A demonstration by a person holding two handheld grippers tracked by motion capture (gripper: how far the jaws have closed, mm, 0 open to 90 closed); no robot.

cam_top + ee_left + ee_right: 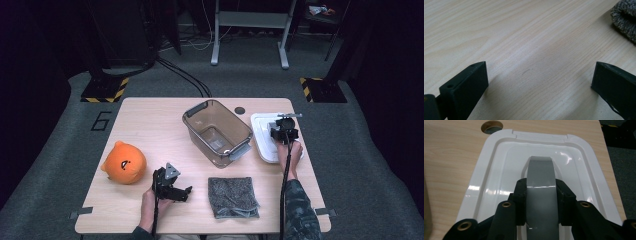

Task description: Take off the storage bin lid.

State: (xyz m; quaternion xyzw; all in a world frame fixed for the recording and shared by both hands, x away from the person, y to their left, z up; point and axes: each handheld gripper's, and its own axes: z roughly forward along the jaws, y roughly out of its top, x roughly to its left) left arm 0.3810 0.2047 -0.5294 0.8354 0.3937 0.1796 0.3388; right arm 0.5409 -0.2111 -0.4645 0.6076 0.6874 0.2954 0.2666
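Note:
My right gripper (541, 187) is shut on a roll of grey tape (541, 170), held upright on its edge between the pads. It hangs just over a white plastic lid (494, 160) lying at the table's right side. In the high view that gripper (283, 131) is over the lid (261, 140). My left gripper (184, 192) rests low near the front edge, its jaws wide apart over bare wood (540, 75) with nothing between them. A folded grey cloth (232, 196) lies just right of it, its corner (625, 17) showing in the left gripper view.
A clear plastic bin (216, 131) with grey handles stands at the table's middle, left of the lid. An orange plush toy (124, 162) sits at the left. A round cable hole (240, 110) is behind the bin. The table's right edge is close beyond the lid.

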